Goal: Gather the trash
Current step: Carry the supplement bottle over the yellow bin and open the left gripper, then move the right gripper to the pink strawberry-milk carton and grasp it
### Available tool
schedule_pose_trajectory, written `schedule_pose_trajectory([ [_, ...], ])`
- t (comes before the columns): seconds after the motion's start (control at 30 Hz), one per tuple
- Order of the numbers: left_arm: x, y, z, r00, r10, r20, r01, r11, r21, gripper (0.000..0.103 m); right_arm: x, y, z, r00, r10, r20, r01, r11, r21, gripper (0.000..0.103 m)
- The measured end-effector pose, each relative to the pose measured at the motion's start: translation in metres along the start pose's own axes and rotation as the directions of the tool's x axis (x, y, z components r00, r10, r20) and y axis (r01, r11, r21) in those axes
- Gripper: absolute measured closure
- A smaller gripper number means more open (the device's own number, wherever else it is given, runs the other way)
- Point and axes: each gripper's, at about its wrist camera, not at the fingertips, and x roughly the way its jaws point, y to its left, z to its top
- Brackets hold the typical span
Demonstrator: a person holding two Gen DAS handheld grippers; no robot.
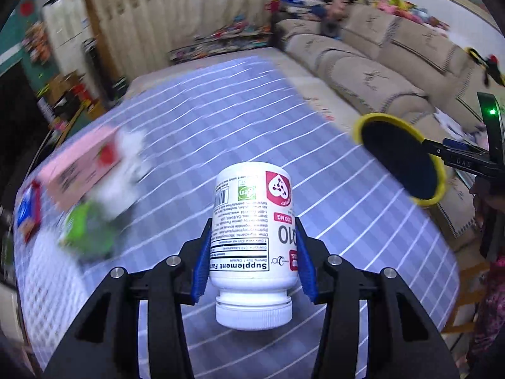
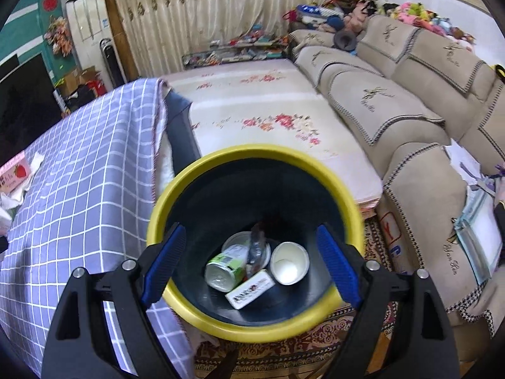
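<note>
While the left gripper (image 1: pixel 254 252) is pinching a bottle (image 1: pixel 252 240) cap-down over the table (image 1: pixel 347 221), the bin (image 1: pixel 401 158) is waiting up-right, its rim in the right gripper (image 2: pixel 251 243).

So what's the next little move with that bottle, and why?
Probably carry the bottle across to the bin on the right. The left gripper holds it above the checked cloth, while the right gripper holds the bin, with trash inside, beside the table.
</note>
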Motion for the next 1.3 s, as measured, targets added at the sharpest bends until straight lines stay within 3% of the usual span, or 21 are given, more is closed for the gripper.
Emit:
schedule_pose_trajectory([
  [0.13,0.010,-0.046,0.030,0.998,-0.062,0.023,0.060,0.994,0.089,0.056,-0.016,-0.023,-0.005,0.999,-0.029,0.023,0.029,0.999,0.031,0.023],
  [0.43,0.054,-0.162,0.086,0.977,-0.212,-0.026,0.212,0.942,0.259,0.056,-0.028,-0.069,-0.014,0.996,-0.091,0.021,0.088,0.992,0.090,0.023],
  [0.7,0.105,-0.226,0.110,0.971,-0.216,-0.102,0.237,0.918,0.318,0.056,-0.027,-0.096,-0.021,0.992,-0.124,0.009,0.122,0.984,0.131,0.023],
  [1.0,0.146,-0.249,0.113,0.966,-0.199,-0.163,0.243,0.913,0.327,0.056,-0.019,-0.106,-0.026,0.991,-0.132,-0.016,0.133,0.981,0.144,0.023],
  [1.07,0.151,-0.251,0.114,0.970,-0.187,-0.157,0.230,0.918,0.324,0.043,-0.019,-0.108,-0.027,0.991,-0.133,-0.017,0.134,0.980,0.146,0.023],
  [1.1,0.152,-0.252,0.116,0.971,-0.186,-0.153,0.227,0.920,0.318,0.029,-0.019,-0.108,-0.027,0.991,-0.134,-0.019,0.136,0.980,0.146,0.023],
  [1.13,0.151,-0.251,0.117,0.971,-0.190,-0.146,0.227,0.922,0.313,0.023,-0.019,-0.109,-0.027,0.991,-0.135,-0.020,0.136,0.980,0.147,0.023],
  [1.3,0.129,-0.235,0.116,0.972,-0.206,-0.114,0.230,0.929,0.290,0.023,-0.023,-0.107,-0.028,0.990,-0.139,-0.018,0.140,0.979,0.149,0.023],
])
